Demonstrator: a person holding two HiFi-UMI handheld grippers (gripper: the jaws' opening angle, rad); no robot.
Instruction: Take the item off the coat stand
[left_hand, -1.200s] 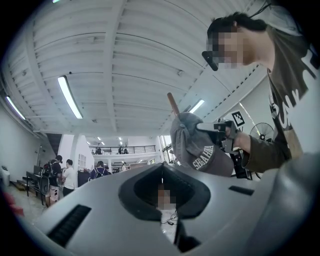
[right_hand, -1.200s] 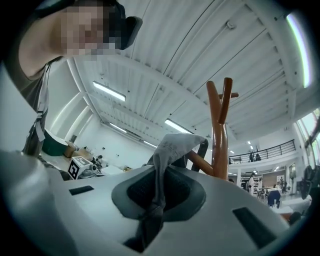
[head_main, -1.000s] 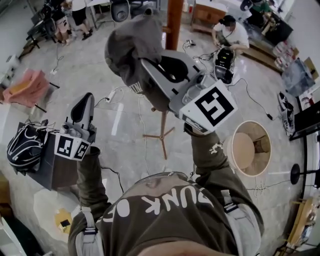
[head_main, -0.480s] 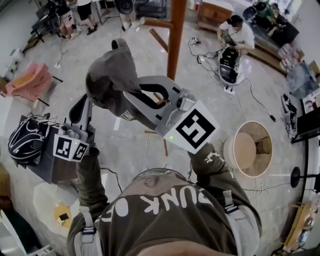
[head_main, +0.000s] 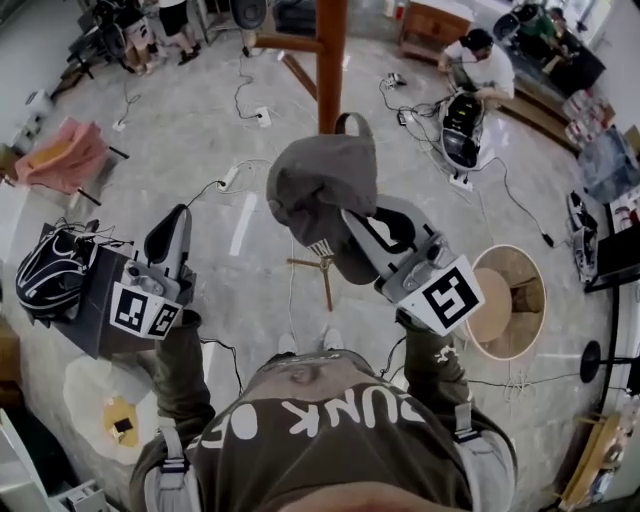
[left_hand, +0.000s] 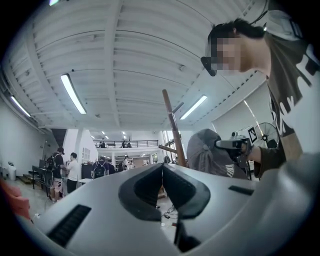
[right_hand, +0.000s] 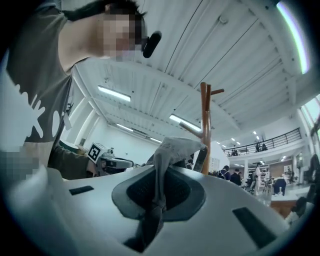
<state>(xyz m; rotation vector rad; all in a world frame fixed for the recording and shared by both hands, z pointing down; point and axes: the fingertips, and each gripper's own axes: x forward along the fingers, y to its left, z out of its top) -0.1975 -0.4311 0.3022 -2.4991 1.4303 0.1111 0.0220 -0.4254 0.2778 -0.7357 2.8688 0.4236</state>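
Observation:
A grey cap (head_main: 318, 188) hangs off the pegs and in front of the brown wooden coat stand (head_main: 331, 58), whose feet (head_main: 322, 270) show on the floor below. My right gripper (head_main: 352, 222) is shut on the cap's cloth, and the right gripper view shows the cloth (right_hand: 172, 147) pinched between the pads and draped over them. The coat stand (right_hand: 205, 120) rises behind it. My left gripper (head_main: 170, 218) is held out to the left, apart from the cap, shut with nothing in it. In the left gripper view the cap (left_hand: 205, 152) is at the right, beside the pole (left_hand: 173, 127).
A black backpack (head_main: 48, 278) lies on a dark box at the left. A round wooden stool (head_main: 505, 295) stands at the right. Cables run over the floor, a pink cloth (head_main: 58, 165) lies far left, and a person (head_main: 482, 58) crouches at the back right.
My right gripper has come down with the cap, swinging first left and then back right toward the body, and the cap now hangs lower in front of the pole. The left gripper has shifted only slightly.

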